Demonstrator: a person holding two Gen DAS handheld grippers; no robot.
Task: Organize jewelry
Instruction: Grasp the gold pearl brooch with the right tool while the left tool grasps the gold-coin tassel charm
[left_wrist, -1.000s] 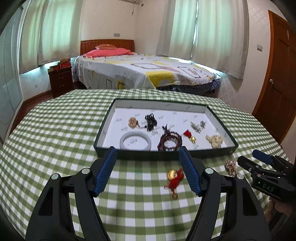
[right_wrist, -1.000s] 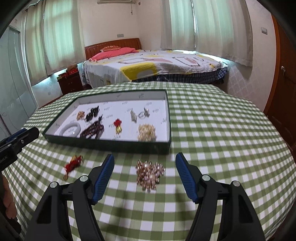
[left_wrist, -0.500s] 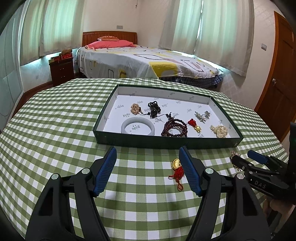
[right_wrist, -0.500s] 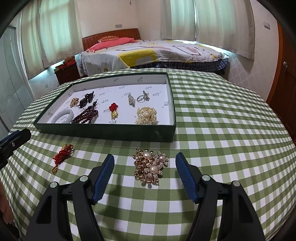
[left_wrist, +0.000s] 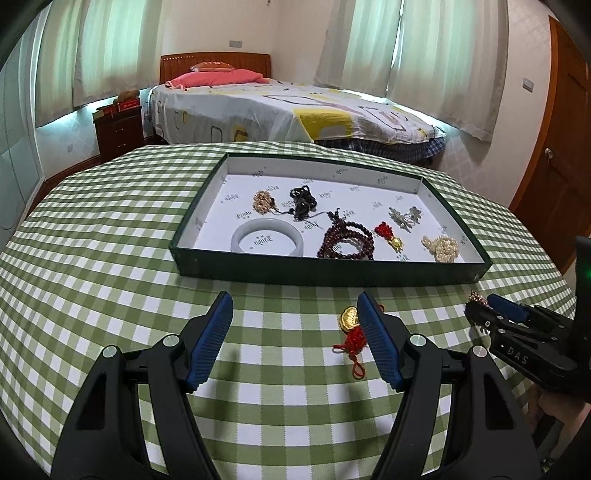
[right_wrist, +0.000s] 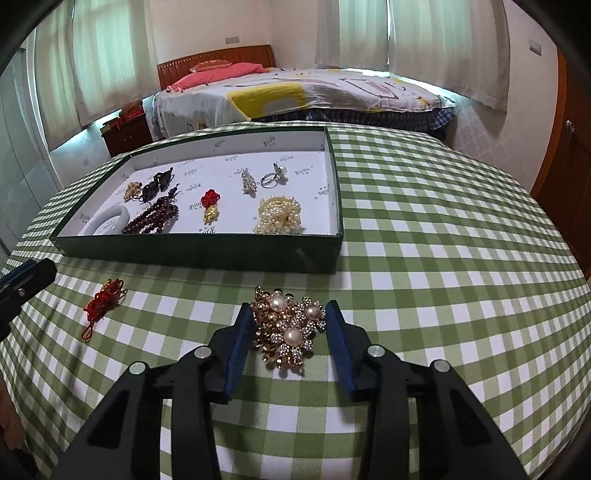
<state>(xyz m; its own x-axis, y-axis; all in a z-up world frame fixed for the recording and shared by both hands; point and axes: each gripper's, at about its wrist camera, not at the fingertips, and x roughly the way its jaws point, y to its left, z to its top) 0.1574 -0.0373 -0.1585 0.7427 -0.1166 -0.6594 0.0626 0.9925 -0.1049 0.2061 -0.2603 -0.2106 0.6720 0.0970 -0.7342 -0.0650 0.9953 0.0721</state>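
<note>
Gold-tone pearl-and-rhinestone cluster brooch (right_wrist: 288, 330) lies on green-checked tablecloth (right_wrist: 443, 258) between right gripper (right_wrist: 290, 314) jaws, just closing w/ pads about touching; likely light, rigid, snaggy—pinch across its body; left gripper (left_wrist: 295, 314) open.

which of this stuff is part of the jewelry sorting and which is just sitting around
Part of the job:
- brooch, on the cloth between the right gripper's jaws, which have just been closing
- red charm beside the open left gripper
- tray with jewelry already inside

Just there:
- bed
- nightstand
- curtains
- door
</note>
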